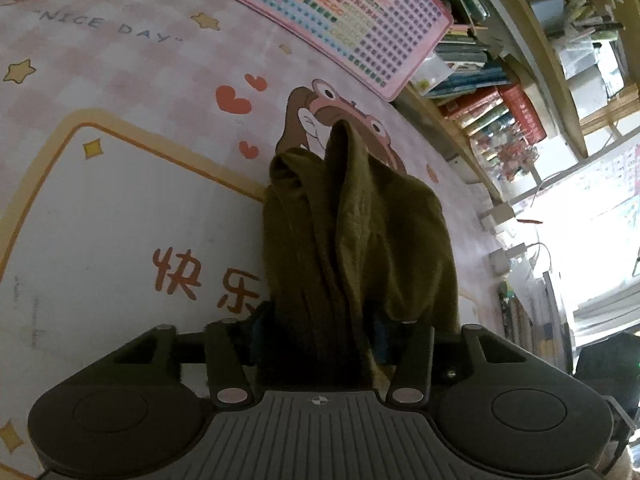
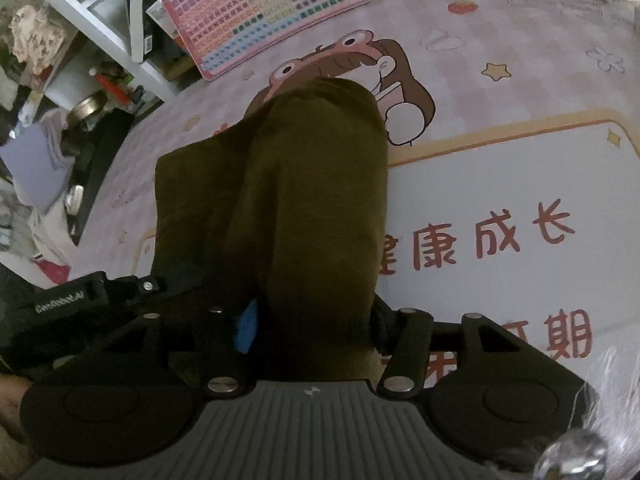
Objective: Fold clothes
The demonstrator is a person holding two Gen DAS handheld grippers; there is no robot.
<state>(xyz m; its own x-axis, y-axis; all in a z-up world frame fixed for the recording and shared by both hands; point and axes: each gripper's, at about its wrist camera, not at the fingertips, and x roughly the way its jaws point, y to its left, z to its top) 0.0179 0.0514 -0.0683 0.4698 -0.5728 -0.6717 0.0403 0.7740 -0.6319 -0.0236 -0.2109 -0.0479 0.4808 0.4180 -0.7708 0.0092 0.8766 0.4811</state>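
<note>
Both grippers are sitting closest to the lenses, each with cloth running straight out of its mouth. On the left gripper [image 1: 320,332] the fingers are clamping a bunched edge of the olive-green garment [image 1: 356,232], whose folds are trailing forward from the fingers in a narrow, creased rope toward the worktop's far edge. On the right gripper [image 2: 312,320] the fingers are likewise closing on the same garment [image 2: 304,184], which here is spreading out wider and smoother, with a flap hanging off to that gripper's left. In both views the cloth's long axis is running directly ahead of the fingers, so neither hand is nearer to it than the other; the 2 are sharing 1 held edge. The free end appears to be resting on the printed worktop [image 1: 120,208], over the cartoon figure [image 2: 384,68]. Beyond it, at the far edge, a pink keyboard toy [image 1: 352,24] is lying flat.
</note>
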